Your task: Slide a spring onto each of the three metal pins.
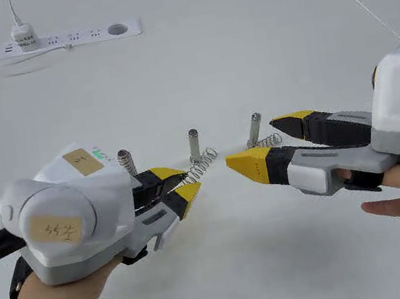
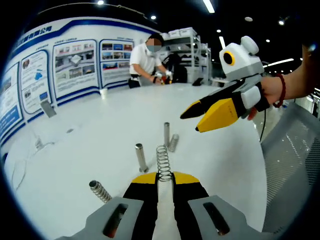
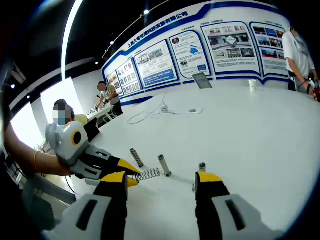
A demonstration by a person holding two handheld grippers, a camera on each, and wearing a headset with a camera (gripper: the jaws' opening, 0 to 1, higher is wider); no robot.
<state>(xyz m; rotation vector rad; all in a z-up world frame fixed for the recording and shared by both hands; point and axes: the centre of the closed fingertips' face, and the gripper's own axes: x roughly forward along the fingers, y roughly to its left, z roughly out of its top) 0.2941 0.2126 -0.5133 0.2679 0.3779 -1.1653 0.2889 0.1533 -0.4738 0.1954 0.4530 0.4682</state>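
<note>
Left gripper (image 1: 190,180): pinching spring (image 1: 201,166) beside bare middle pin (image 1: 194,144), middle of surface (image 1: 258,40). Right gripper (image 1: 251,142): spread, near third pin (image 1: 256,128). Step: second spring, apparently. Next: align coil over pin top, lower.

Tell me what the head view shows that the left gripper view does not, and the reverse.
Head view extras: a white power strip with a plug in it at the far side of the table, and the person's left hand around the left gripper. Left gripper view extras: a person in a white shirt in the background, and blue wall posters. Shared: three metal pins, one already wearing a spring, a second spring pinched in the left gripper's jaws, and the right gripper with jaws open.
</note>
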